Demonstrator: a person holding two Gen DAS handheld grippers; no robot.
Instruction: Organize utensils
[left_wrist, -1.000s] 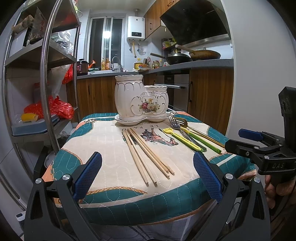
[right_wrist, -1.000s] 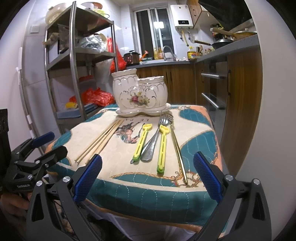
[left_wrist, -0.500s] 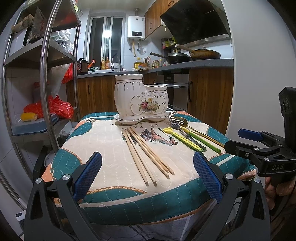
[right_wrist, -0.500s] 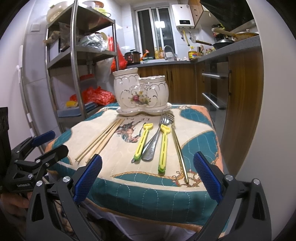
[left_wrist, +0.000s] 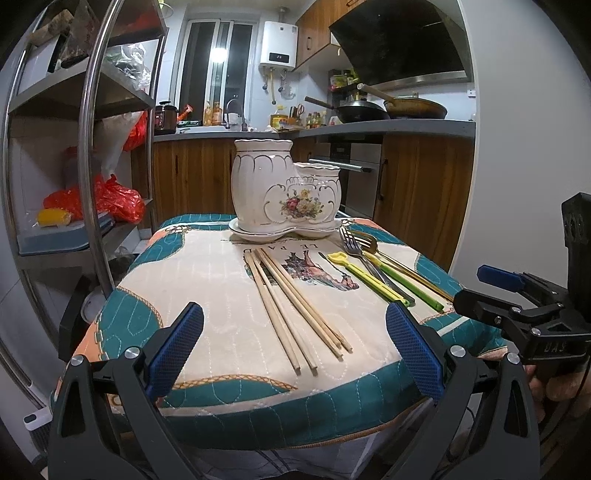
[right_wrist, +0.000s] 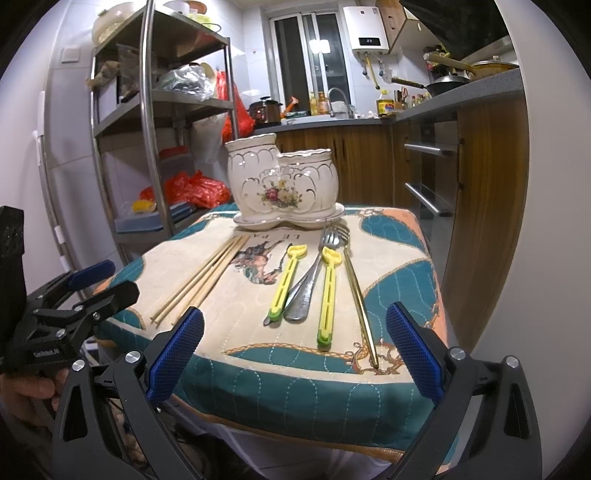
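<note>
A white floral ceramic utensil holder (left_wrist: 284, 192) (right_wrist: 282, 182) with two cups stands at the far side of the quilted table cover (left_wrist: 207, 280). Several wooden chopsticks (left_wrist: 295, 306) (right_wrist: 201, 282) lie in a bundle in front of it. To their right lie two yellow-green clips (right_wrist: 286, 282), a steel fork (right_wrist: 312, 273) and a gold utensil (right_wrist: 360, 299). My left gripper (left_wrist: 293, 350) hovers open at the near edge, before the chopsticks. My right gripper (right_wrist: 293, 352) is open too, near the clips' ends. Neither holds anything.
A metal shelf rack (left_wrist: 92, 155) with red bags stands left of the table. Wooden kitchen cabinets (right_wrist: 484, 192) and a counter with pans rise on the right. A hand (left_wrist: 554, 384) holds the other gripper at the right edge of the left wrist view.
Both views sit slightly closer to the table; otherwise nothing on it has moved and both grippers stay open.
</note>
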